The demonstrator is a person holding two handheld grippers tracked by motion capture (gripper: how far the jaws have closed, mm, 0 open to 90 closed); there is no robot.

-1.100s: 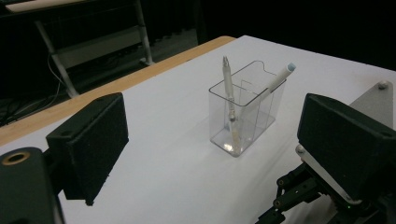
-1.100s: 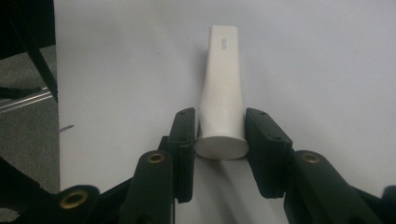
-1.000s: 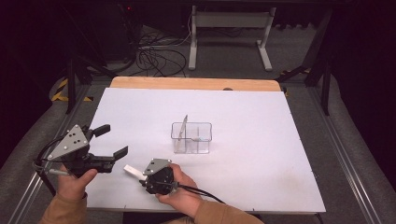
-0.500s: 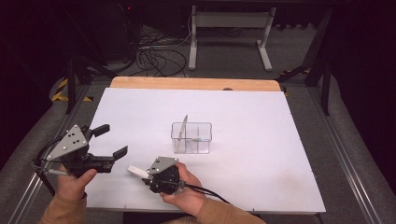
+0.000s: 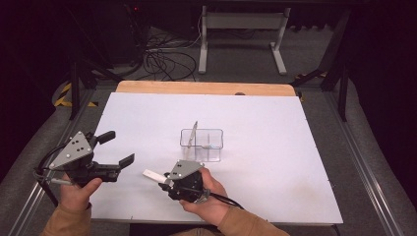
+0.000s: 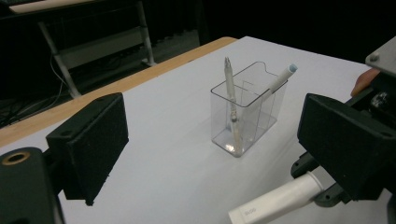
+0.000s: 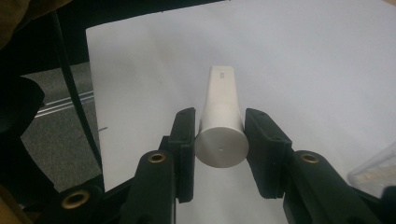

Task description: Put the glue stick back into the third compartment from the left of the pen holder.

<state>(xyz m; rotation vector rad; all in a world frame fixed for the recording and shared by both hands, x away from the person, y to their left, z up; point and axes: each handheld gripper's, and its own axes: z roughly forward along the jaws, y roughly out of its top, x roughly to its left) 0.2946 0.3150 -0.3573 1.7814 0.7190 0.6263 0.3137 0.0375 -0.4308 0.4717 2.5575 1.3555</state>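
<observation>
Wide bare table [image 5: 275,162] was left around the clear holder [image 5: 201,145], which stood well apart from every edge. A white tube [image 5: 152,175] was clamped between the jaws of the right gripper [image 5: 164,179], its long axis level and pointing left, perhaps slightly raised above the near table. The left gripper [image 5: 115,150] was held wide open and empty near the left edge, aimed rightward.

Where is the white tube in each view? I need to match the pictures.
High view: white tube low, left of centre, in the right gripper.
Left gripper view: bottom right.
Right gripper view: centre, clamped between the jaws.
Shared landmark: clear plastic organizer, corner at.
</observation>
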